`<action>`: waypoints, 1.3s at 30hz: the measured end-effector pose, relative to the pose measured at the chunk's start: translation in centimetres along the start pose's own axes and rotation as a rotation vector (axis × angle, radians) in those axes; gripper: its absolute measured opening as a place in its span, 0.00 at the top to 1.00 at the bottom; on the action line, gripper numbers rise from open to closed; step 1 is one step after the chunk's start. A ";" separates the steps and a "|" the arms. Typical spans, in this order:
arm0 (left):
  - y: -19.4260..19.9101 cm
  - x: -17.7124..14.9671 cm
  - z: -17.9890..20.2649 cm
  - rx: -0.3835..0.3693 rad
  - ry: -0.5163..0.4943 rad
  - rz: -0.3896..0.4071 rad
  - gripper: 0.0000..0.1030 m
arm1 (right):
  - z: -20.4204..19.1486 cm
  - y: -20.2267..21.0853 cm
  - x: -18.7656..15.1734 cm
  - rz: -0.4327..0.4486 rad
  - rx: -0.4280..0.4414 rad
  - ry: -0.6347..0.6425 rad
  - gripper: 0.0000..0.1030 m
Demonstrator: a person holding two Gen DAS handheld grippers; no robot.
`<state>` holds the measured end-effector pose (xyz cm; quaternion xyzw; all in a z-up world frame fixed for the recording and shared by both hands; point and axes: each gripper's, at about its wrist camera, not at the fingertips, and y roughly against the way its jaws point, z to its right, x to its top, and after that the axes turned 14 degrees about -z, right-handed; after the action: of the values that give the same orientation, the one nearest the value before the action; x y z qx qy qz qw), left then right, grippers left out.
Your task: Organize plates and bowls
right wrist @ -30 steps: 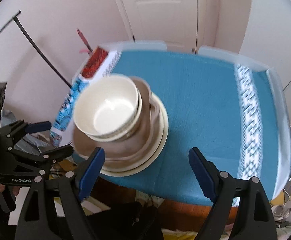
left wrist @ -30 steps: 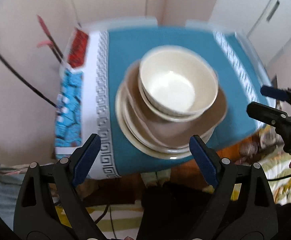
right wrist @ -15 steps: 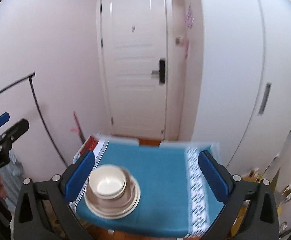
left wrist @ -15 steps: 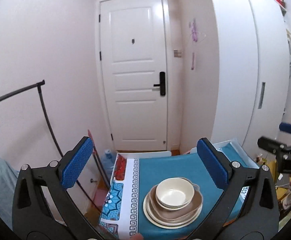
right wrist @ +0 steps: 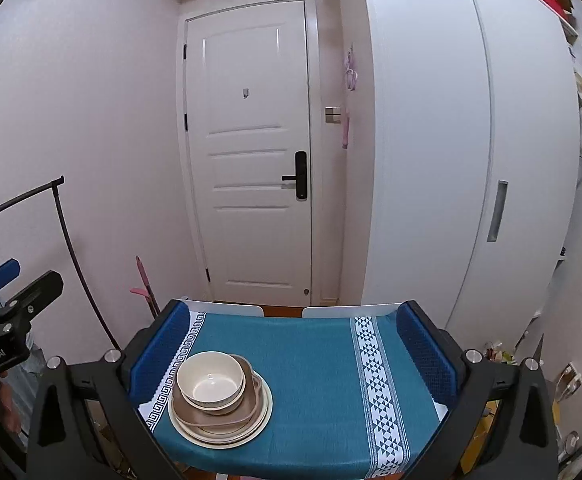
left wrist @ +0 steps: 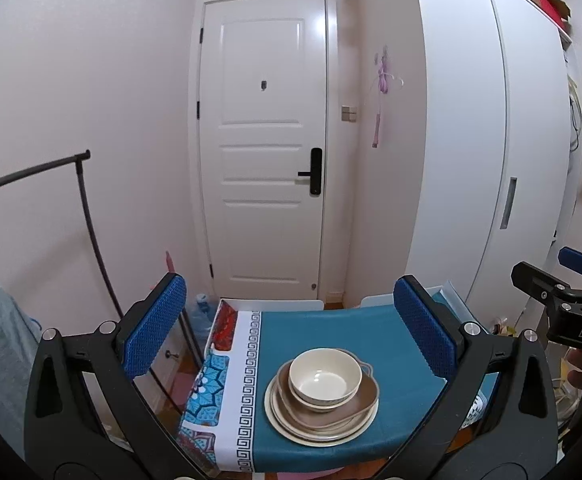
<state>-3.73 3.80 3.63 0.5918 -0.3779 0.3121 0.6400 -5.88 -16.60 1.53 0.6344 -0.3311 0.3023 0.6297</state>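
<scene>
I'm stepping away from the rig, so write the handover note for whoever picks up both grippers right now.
Left gripper: open, empty, held back from the table.
Right gripper: open, empty, also held back.
Dishes: one stack on the teal tablecloth, toward its left side. Cream bowl on top, nested in another bowl, then a brown dish, then cream plates at the bottom.
Done: plates and bowls appear gathered into a single pile, and no loose dishes are visible elsewhere on the cloth.
Left: possibly nothing. Check that the stack sits steady, since the brown dish looks slightly off-centre.
</scene>
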 end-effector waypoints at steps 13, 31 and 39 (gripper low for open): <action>1.9 0.1 0.6 0.065 -0.015 0.051 0.00 | 0.0 0.6 -0.2 0.014 -0.045 -0.004 0.00; 2.0 0.1 0.5 0.087 0.002 0.079 0.00 | -0.1 0.0 -0.1 0.013 -0.057 -0.003 0.00; 2.0 0.2 0.5 0.101 -0.007 0.084 0.00 | 0.0 -0.1 0.0 0.013 -0.061 -0.007 0.00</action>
<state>-5.37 3.51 4.84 0.6079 -0.3884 0.3552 0.5945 -5.78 -16.55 1.48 0.6139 -0.3465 0.2938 0.6455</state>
